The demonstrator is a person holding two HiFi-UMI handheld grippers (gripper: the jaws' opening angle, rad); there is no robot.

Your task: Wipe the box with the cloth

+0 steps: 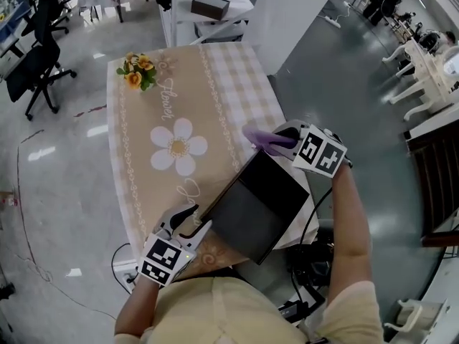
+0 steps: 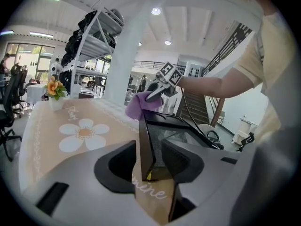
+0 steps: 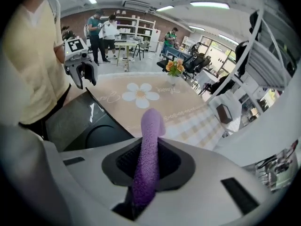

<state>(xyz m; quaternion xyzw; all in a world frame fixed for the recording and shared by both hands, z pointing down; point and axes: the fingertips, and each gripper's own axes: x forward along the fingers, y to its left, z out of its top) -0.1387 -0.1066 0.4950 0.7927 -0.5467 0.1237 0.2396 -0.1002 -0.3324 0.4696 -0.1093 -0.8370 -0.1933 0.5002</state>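
Where the box lay: the black box (image 1: 254, 206) was propped at a tilt over the near edge of the surface (image 1: 143, 170), its broad dark face turned up toward the person.
Long axis: its longer edge ran slantwise, from the near corner on the person's left up to the far corner on the right.
Left tongs: the left tongs (image 1: 190, 222) were clamped on the thin wall at that near corner, a pad on each side of it, and seemed to carry the tilt.
Right tongs: the right tongs (image 1: 281, 140) were pinched together on a purple cloth (image 1: 258, 137), a fold of it standing out past the tips.
Cloth to box: the cloth hung right at the far corner; whether it touched the rim I could not tell.
Way to go: from the cloth, the dark face stretched down and back toward the person and the left tongs.
Nearer hand: the right one, plainly; the left was busy steadying.
Judgement: the wipe looked about to start, most likely a stroke along the long edge from the far corner.
Elsewhere: a small bunch of flowers (image 1: 136, 70) sat at the far end, well apart.
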